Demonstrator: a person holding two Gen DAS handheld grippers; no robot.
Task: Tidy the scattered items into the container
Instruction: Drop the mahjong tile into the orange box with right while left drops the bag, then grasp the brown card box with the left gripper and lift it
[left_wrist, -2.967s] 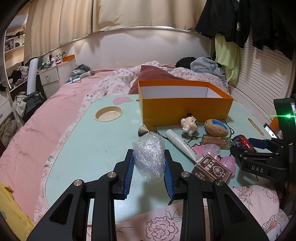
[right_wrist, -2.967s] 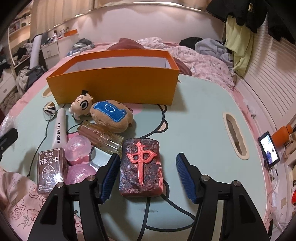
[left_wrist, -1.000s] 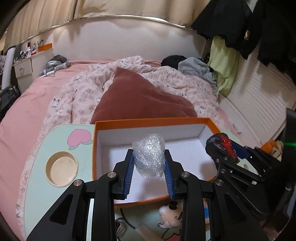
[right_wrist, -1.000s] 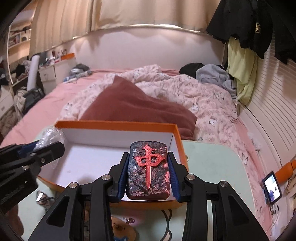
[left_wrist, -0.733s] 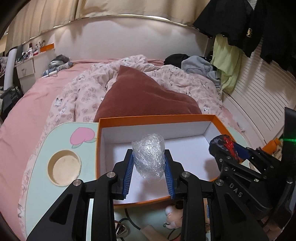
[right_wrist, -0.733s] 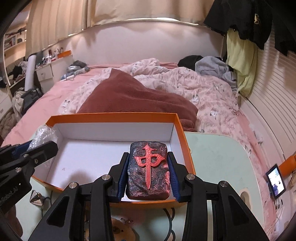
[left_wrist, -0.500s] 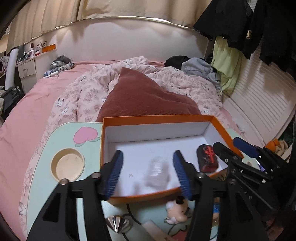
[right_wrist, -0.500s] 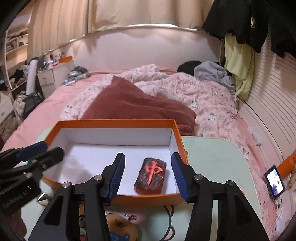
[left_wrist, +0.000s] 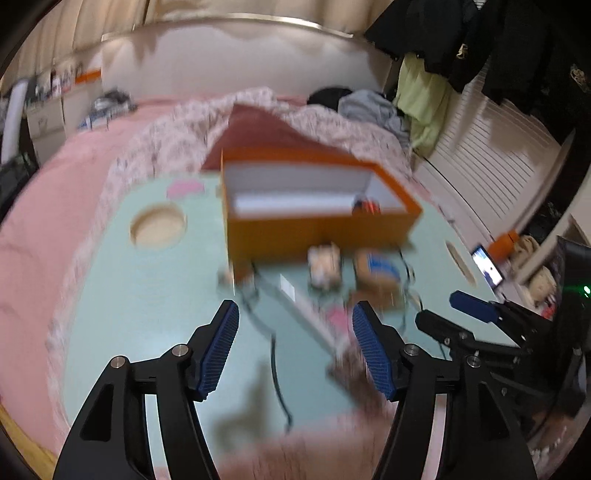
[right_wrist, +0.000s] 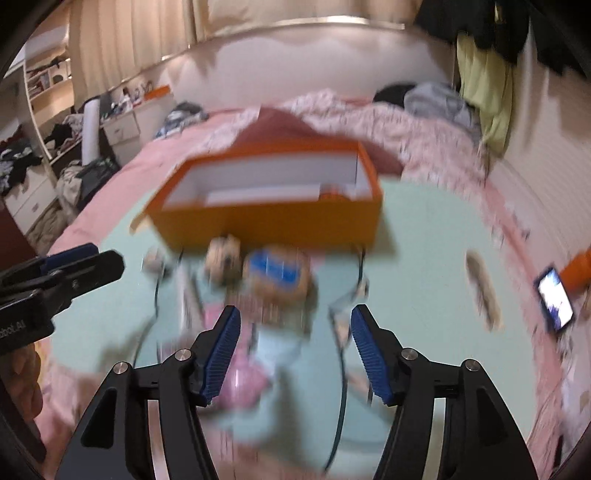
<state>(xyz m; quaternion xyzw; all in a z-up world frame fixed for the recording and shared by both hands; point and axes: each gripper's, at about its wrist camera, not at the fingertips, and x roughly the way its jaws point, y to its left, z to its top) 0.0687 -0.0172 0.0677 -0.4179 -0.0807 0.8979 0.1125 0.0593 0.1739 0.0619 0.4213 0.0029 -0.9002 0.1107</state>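
The orange box stands at the far middle of the mint lap table. The dark tile with the red sign lies inside it at the right end; the clear wrap ball is hidden behind the box's front wall. In front of the box, blurred, lie a small figure toy, a brown plush with a blue patch, a white tube and pink balls. My left gripper and right gripper hang over the near side, jaws opening, nothing between them.
A round cup recess sits at the table's left and a slot at its right. A lit phone lies beyond the right edge. A black cable crosses the near table. Bedding and a dark red pillow lie behind the box.
Both grippers opened over the box and dropped the wrap ball and the tile into it. Both then drew back toward the table's near side; the box now looks farther away.
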